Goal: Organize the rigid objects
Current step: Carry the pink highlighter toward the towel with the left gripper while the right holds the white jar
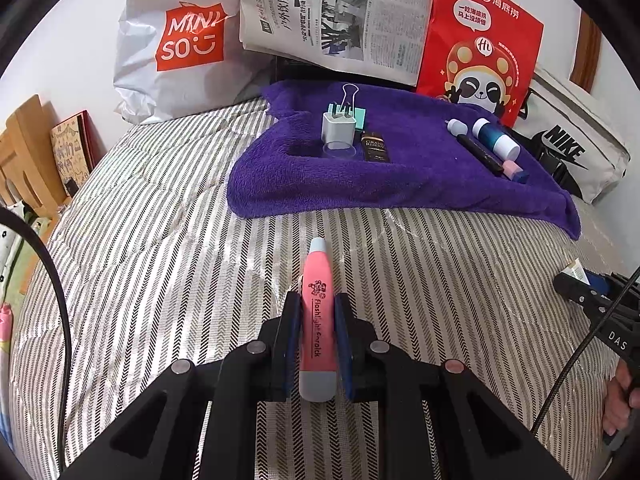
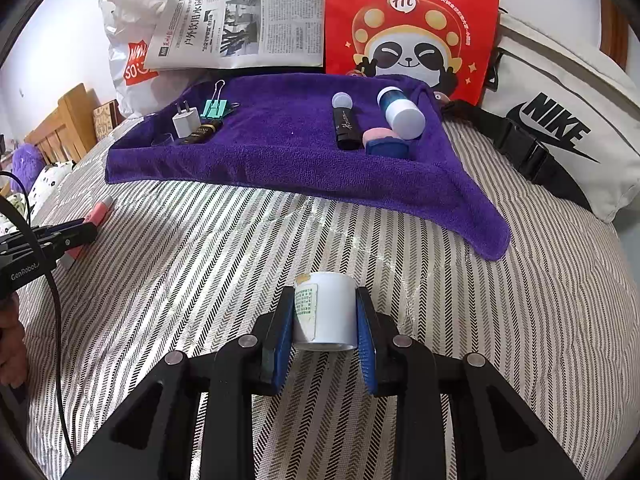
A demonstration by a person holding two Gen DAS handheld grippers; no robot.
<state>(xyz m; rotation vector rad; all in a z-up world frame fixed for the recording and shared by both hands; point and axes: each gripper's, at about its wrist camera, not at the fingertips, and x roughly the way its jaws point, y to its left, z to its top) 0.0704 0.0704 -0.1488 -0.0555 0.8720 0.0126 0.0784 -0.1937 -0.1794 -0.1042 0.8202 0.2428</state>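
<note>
Rigid objects lie in two groups on a purple towel (image 2: 280, 148) spread over the striped bedcover (image 2: 200, 264), with two more held in the grippers short of it. Left gripper (image 1: 318, 312): its blue-padded fingers (image 1: 291, 332) pinch a pink flashlight earpick (image 1: 318, 312) by the sides, the grey tip pointing toward the towel. Right gripper (image 2: 325, 312): fingers pressed against both sides of a small white bottle (image 2: 326, 308), label facing left; whether its base touches the cover cannot be told. On the towel's left part, a white charger plug (image 2: 186, 120), a teal binder clip (image 2: 216, 108), a dark gold-lettered tube (image 2: 202, 131) and a clear round lid (image 2: 163, 139) sit close together. On the right part, a black tube with pale cap (image 2: 345, 124), a blue bottle with white cap (image 2: 400, 112) lying on its side, and a pink-and-blue piece (image 2: 386, 142) lie just beside one another. Behind stand a newspaper (image 2: 248, 20), a red panda bag (image 2: 412, 28), a white Miniso bag (image 1: 180, 40) and a Nike bag (image 2: 560, 128).
</note>
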